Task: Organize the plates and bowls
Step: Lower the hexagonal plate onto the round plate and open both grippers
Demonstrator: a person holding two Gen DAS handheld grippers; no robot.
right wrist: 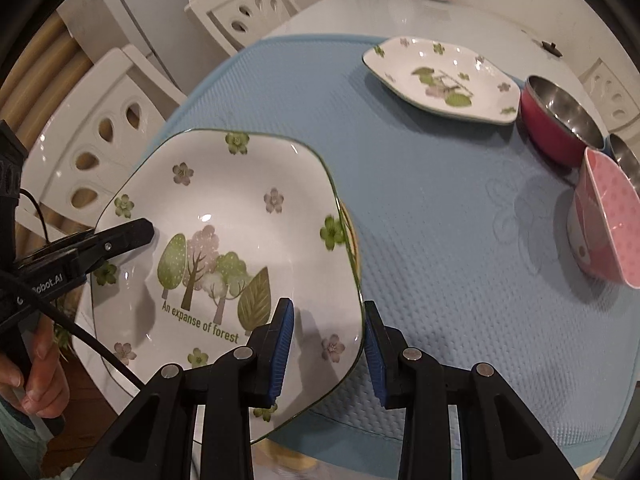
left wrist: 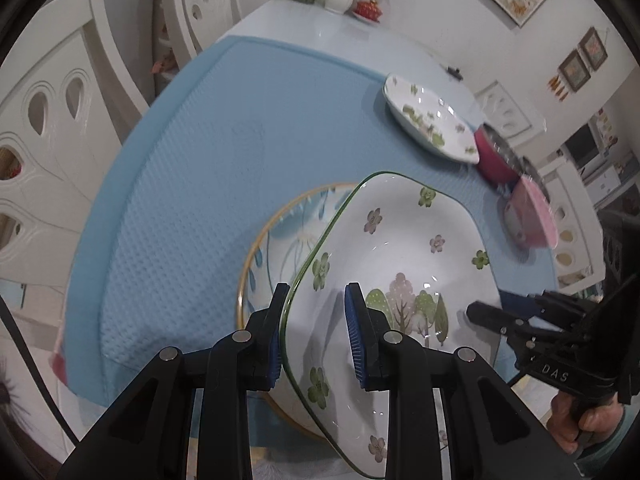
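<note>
Both grippers are clamped on the same forest plate (right wrist: 224, 240): the left gripper (left wrist: 316, 332) pinches its left rim at the bottom of the left view, and the right gripper (right wrist: 328, 344) pinches its right rim. The plate sits tilted over a gold-rimmed plate (left wrist: 280, 236) on the blue mat (right wrist: 420, 200). Further back, upper right, there's a second flowered plate (right wrist: 444, 80), then a red bowl (right wrist: 556, 120) and a pink bowl (right wrist: 608, 220).
</note>
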